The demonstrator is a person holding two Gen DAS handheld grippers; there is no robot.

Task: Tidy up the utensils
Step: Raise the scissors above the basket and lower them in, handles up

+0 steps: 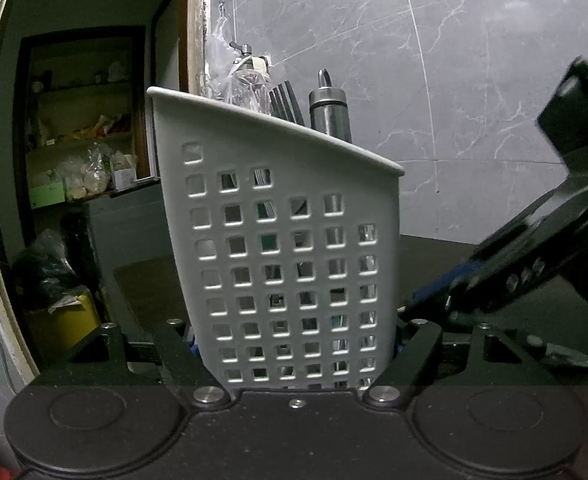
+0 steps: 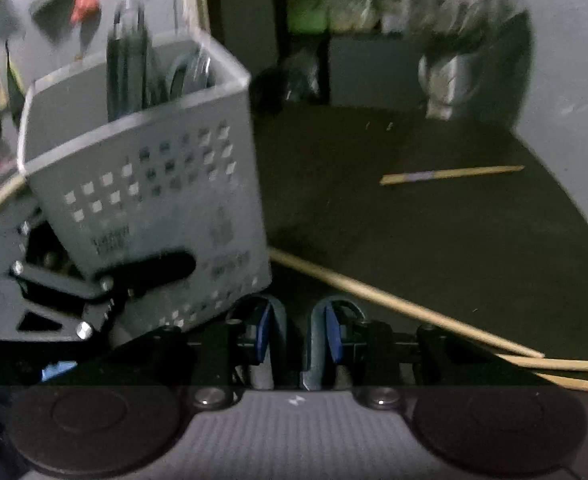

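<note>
The left gripper (image 1: 294,344) is clamped across the lower part of a pale perforated utensil holder (image 1: 285,248), one finger on each side wall, and holds it upright on the dark counter (image 2: 434,240). Dark fork tines (image 1: 285,100) and a steel handle with a ring (image 1: 330,112) stick up above the holder's rim.

The right gripper (image 2: 298,336) sits just to the right of the holder and low over the counter. Its blue-padded fingers (image 2: 262,332) stand a little apart with nothing visibly between them. A chopstick (image 2: 406,308) runs past them on the near right, with more sticks crossing at the right edge. Another chopstick (image 2: 450,174) lies alone farther out, well apart from the holder.

The risks from here are judgements. The sticks are thin and lie flat, so the pads could close above one and miss, or pinch it off-centre so that it pivots and slides away. Grabbing where sticks cross may lift two at once. A long stick swung toward the holder could strike its rim or the standing utensils. The left grip is low on a tall, loaded holder, so a knock near the top might tip it. The right view is blurred, which makes fine alignment uncertain.
</note>
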